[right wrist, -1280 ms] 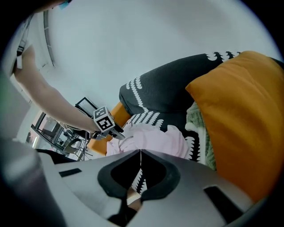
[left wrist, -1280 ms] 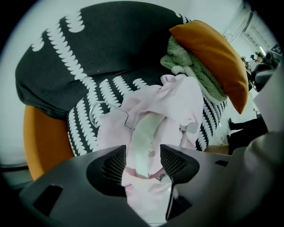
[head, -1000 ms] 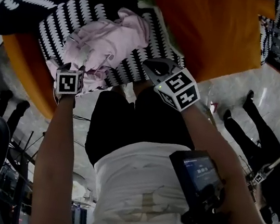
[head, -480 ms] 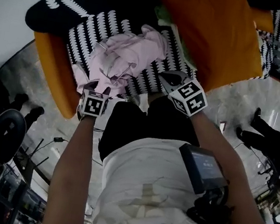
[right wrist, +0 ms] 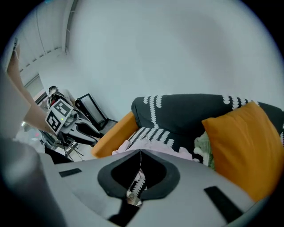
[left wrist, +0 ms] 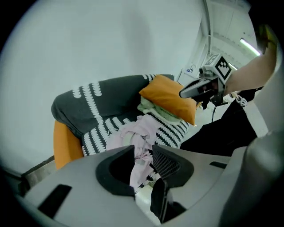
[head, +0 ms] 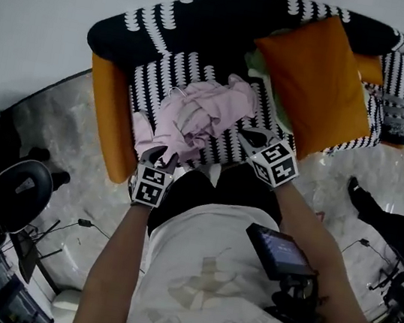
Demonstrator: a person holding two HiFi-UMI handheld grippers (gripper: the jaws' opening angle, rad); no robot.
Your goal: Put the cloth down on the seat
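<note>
The cloth [head: 198, 114] lies on the seat [head: 227, 147], so I judge the placing done. My left gripper [head: 163, 157] has jaws half apart, just closing and empty. The right gripper [head: 255, 136] jaws are together and empty. Next I withdraw both.

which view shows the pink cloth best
The head view: the whole pink cloth shows, crumpled on the striped seat beside the orange cushion. The left gripper view shows most of it, its near part hidden behind the jaws. The right gripper view shows only a thin pink strip.
</note>
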